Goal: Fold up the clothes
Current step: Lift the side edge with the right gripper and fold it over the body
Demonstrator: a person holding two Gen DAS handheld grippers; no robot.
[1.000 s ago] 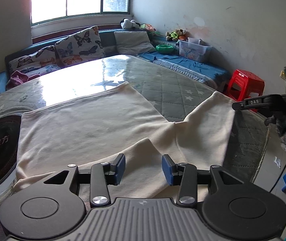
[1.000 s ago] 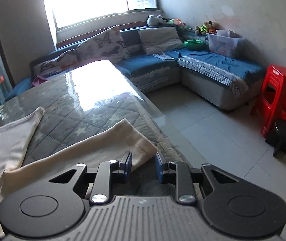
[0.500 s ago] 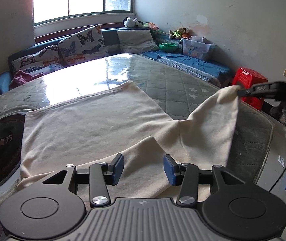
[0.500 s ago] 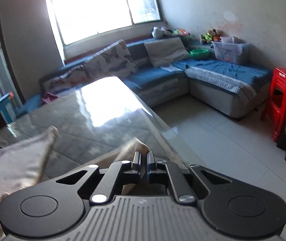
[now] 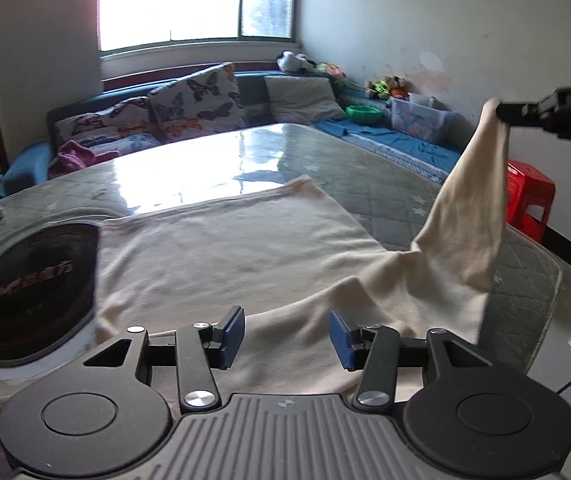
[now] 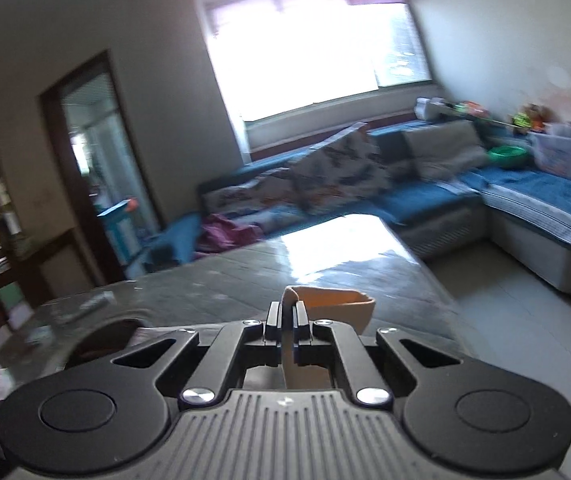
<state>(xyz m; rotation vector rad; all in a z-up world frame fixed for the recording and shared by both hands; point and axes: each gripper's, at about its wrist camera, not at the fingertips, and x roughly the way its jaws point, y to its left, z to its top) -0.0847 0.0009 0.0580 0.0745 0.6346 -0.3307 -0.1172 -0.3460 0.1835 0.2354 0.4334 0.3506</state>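
A cream garment [image 5: 237,252] lies spread on the quilted table [image 5: 385,184]. My right gripper [image 6: 287,310] is shut on the cuff of its sleeve [image 6: 337,304]. In the left wrist view that sleeve [image 5: 473,208] rises taut from the table to the right gripper [image 5: 503,114] high at the right. My left gripper [image 5: 285,330] hovers just above the garment's near edge. Its jaws are opening and the blue pads [image 5: 231,330] press on nothing; the cloth lies below them.
A round black hotplate [image 5: 25,288] is set into the table at the left. A blue corner sofa [image 5: 385,136] with butterfly cushions runs along the far wall. A red stool [image 5: 529,200] stands on the floor right of the table. A doorway [image 6: 93,168] opens at far left.
My right gripper shut on the sleeve cuff and lifted it high off the table, so the sleeve now hangs stretched upward. My left gripper's jaws stand a little wider.
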